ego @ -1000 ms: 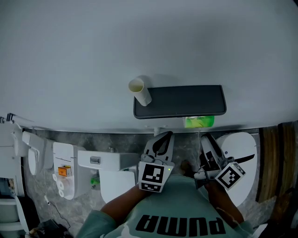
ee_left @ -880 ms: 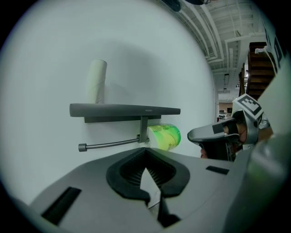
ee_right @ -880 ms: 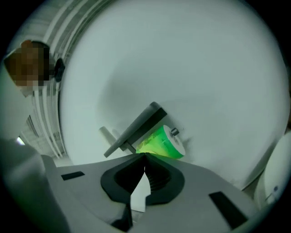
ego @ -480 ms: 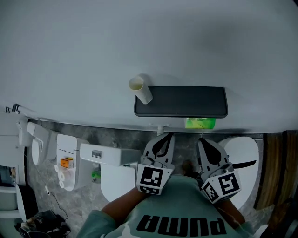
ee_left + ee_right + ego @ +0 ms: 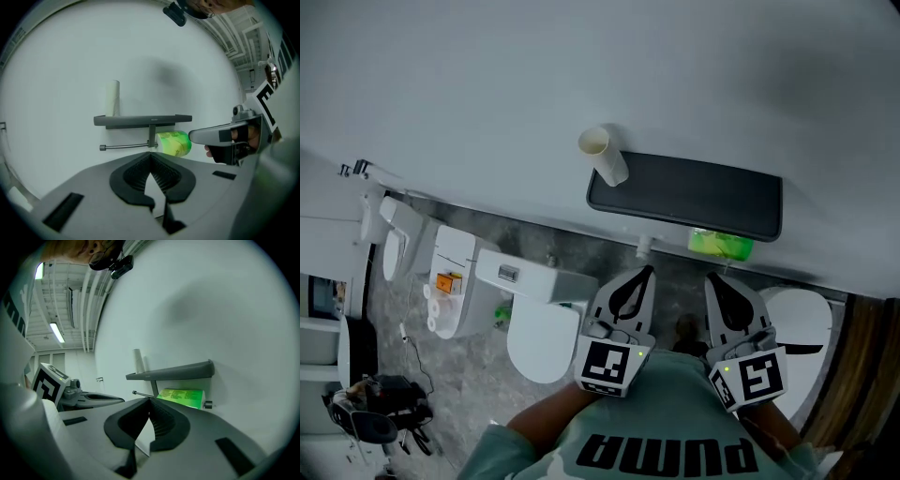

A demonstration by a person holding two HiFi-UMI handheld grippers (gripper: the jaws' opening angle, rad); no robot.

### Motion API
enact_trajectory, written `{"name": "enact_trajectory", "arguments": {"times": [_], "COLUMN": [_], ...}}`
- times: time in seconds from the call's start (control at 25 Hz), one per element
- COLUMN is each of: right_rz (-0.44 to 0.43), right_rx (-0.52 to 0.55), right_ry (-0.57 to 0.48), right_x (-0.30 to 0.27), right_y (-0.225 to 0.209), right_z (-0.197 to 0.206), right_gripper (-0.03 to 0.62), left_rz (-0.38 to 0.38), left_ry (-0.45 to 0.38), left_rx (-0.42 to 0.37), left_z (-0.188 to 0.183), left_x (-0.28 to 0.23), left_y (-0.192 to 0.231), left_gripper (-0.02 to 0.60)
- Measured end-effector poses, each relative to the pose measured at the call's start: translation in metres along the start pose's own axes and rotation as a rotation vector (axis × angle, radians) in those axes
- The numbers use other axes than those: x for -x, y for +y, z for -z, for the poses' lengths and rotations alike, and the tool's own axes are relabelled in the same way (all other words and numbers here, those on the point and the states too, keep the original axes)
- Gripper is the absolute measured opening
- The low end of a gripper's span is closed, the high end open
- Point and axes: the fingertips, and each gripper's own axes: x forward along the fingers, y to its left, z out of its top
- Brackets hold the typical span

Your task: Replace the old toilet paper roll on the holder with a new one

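Matt shelf (image 5: 684,195), cardboard tube (image 5: 605,155), metal rod (image 5: 126,146)

I face a plain pale wall (image 5: 534,66) that fills most of what I see. Below it the floor (image 5: 478,403) is mottled grey stone. A white toilet (image 5: 536,342) stands against the wall at my left, its cistern (image 5: 548,284) flat-topped. Further left, a white unit (image 5: 455,309) carries a small orange label. A strip of brown wood (image 5: 867,366) runs along the far right. Overhead, long tube lights (image 5: 57,332) glow among white ceiling pipes (image 5: 91,291).
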Motion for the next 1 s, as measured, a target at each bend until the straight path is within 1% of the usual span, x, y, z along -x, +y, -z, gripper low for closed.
{"name": "enact_trajectory", "arguments": {"times": [0.12, 0.24, 0.36, 0.48, 0.6, 0.72, 0.84, 1.0], "right_rz": [-0.051, -0.078, -0.086, -0.085, -0.079, -0.071, -0.062, -0.048], "right_rx": [0.022, 0.027, 0.034, 0.044, 0.051, 0.058, 0.060, 0.073], "right_ry": [0.013, 0.027, 0.030, 0.025, 0.012, 0.008, 0.014, 0.020], "right_x": [-0.002, -0.002, 0.000, 0.006, 0.012, 0.019, 0.029, 0.049], "right_y": [0.002, 0.003, 0.004, 0.011, 0.021, 0.036, 0.058, 0.100], "right_z": [0.006, 0.012, 0.015, 0.013, 0.010, 0.010, 0.015, 0.027], "right_gripper": [0.010, 0.011, 0.011, 0.011, 0.010, 0.011, 0.010, 0.009], "left_rz": [-0.063, -0.100, -0.125, -0.126, -0.137, -0.126, -0.123, -0.142], "left_ry": [0.003, 0.024, -0.002, 0.011, -0.041, -0.047, -0.037, -0.052], "left_rx": [0.016, 0.034, 0.032, 0.020, 0.019, 0.006, 0.009, 0.023], "left_z": [0.010, 0.018, 0.018, 0.017, 0.012, 0.013, 0.020, 0.036], "left_x": [0.008, 0.019, 0.028, 0.041, 0.052, 0.069, 0.096, 0.143], "left_y": [0.002, 0.002, 0.002, 0.000, 0.001, -0.001, -0.001, 0.006], "left_gripper": [0.005, 0.005, 0.005, 0.005, 0.005, 0.005, 0.005, 0.005]}}
